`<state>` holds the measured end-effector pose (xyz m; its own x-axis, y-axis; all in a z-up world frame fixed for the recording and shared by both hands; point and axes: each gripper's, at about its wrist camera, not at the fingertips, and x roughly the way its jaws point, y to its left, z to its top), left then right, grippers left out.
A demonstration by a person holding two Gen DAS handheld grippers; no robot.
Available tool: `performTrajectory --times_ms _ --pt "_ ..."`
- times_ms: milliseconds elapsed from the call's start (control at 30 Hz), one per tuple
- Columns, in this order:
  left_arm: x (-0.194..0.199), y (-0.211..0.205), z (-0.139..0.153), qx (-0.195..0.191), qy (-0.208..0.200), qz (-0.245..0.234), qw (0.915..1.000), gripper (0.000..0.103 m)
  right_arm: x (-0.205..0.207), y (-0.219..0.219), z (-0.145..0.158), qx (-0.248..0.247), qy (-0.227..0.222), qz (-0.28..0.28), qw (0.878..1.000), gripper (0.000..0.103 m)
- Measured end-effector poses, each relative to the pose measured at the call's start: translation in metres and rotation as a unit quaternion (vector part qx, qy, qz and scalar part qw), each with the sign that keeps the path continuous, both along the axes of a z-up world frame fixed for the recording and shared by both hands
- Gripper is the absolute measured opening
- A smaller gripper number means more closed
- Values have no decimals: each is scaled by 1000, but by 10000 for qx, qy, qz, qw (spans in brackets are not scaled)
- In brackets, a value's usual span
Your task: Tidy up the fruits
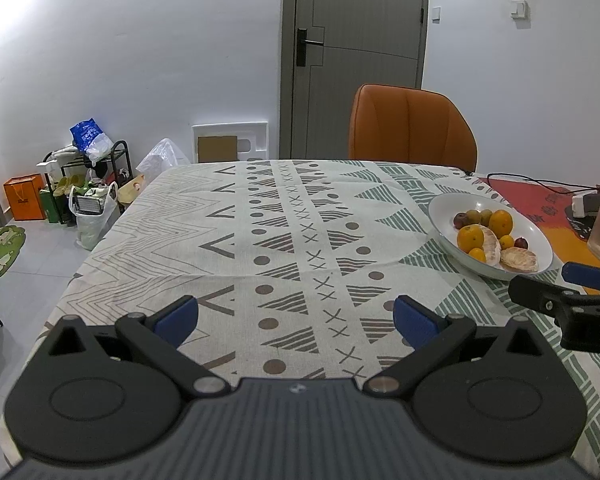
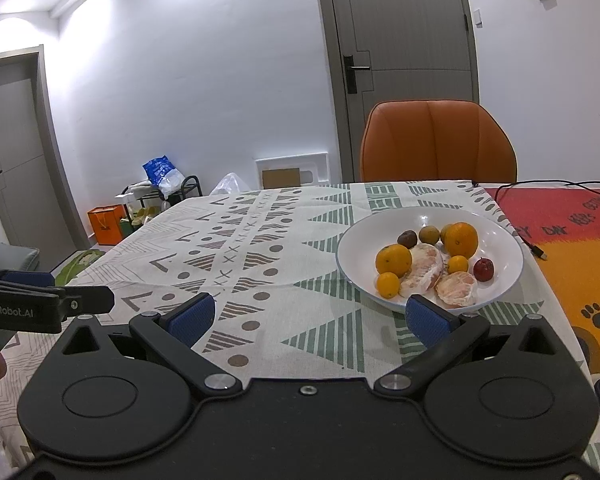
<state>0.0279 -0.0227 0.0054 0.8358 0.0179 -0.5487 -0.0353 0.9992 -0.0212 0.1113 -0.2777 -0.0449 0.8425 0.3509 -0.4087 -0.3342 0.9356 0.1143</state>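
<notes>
White bowl [image 2: 504,280] holds oranges, peeled pomelo pieces — both hand-held grippers [image 1: 296,320] [image 2: 308,320] wide, empty.

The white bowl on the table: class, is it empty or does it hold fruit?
It holds fruit. The white bowl contains oranges, peeled citrus pieces, a small red fruit and brownish fruits, all resting inside its rim.

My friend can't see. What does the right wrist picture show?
A white bowl of oranges and other fruit sits on a patterned tablecloth, just beyond the open right gripper. An orange chair stands behind the table.
</notes>
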Motion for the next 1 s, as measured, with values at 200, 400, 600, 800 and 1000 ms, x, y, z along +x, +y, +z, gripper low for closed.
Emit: performTrajectory --times_ms 200,400,600,800,1000 --pt "0 0 0 -9 5 3 10000 103 0 0 0 -1 3 1 10000 103" --pt "1 -1 -1 7 21 -10 10000 103 0 0 -1 3 5 -1 10000 103" --pt "2 -2 -2 -4 37 -13 10000 103 0 1 -1 -10 24 2 10000 103" --pt "2 -2 -2 -1 40 -18 10000 103 -1 0 0 10 -10 12 10000 103" --pt "2 -3 -3 1 47 -35 10000 103 0 -2 -2 10 3 4 10000 103"
